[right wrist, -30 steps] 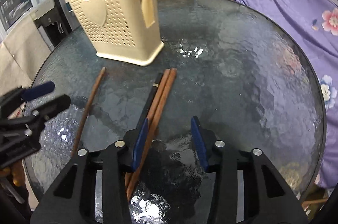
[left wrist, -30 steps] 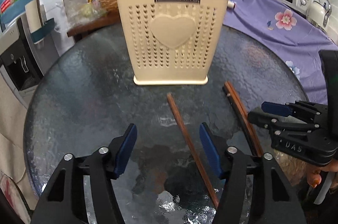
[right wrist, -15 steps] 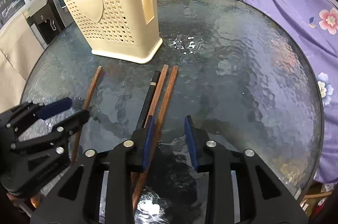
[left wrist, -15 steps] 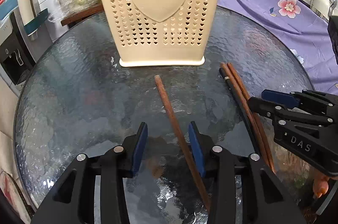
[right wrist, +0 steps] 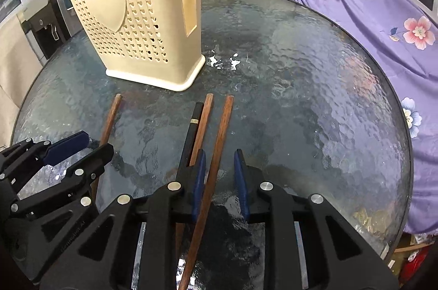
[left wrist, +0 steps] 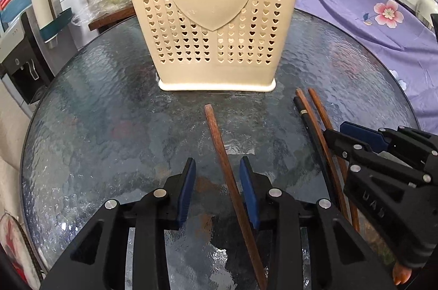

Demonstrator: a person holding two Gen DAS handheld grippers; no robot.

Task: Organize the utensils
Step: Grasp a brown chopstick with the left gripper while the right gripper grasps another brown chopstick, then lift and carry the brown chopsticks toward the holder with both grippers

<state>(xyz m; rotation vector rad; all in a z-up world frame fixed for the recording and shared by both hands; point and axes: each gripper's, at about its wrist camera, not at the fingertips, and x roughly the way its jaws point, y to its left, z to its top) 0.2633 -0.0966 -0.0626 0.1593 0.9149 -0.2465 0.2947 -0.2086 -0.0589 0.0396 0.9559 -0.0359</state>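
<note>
Kitchen setting; round textured-glass desk (left wrist: 90,109) with a purple floral cloth (right wrist: 383,24) alongside. Beige perforated utensil holder (left wrist: 213,16) stands upright at the far side of the desk, heart emblem facing the left camera.

Four chopsticks lie flat on the glass, far tips pointing toward the holder. One lone brown chopstick (left wrist: 219,142) lies apart on the left. Three lie close together on the right: a black chopstick (right wrist: 191,125), a middle brown chopstick (right wrist: 204,117) touching it, and an outer brown chopstick (right wrist: 220,136) just beside.

Left hand-held gripper (left wrist: 217,175): fingers apart, straddling the lone brown chopstick, no visible contact. Right hand-held gripper (right wrist: 217,164): fingers apart around the outer brown chopstick only; its left pad sits between that stick and the other two. Judgement: each straddles one stick so closing lifts a single piece, not a bundle.

Hard to tell: whether the pad tips touch the glass; near ends of all sticks are hidden under the gripper bodies. Holder interior is mostly unseen; a side slot shows something brown inside, unidentified.
</note>
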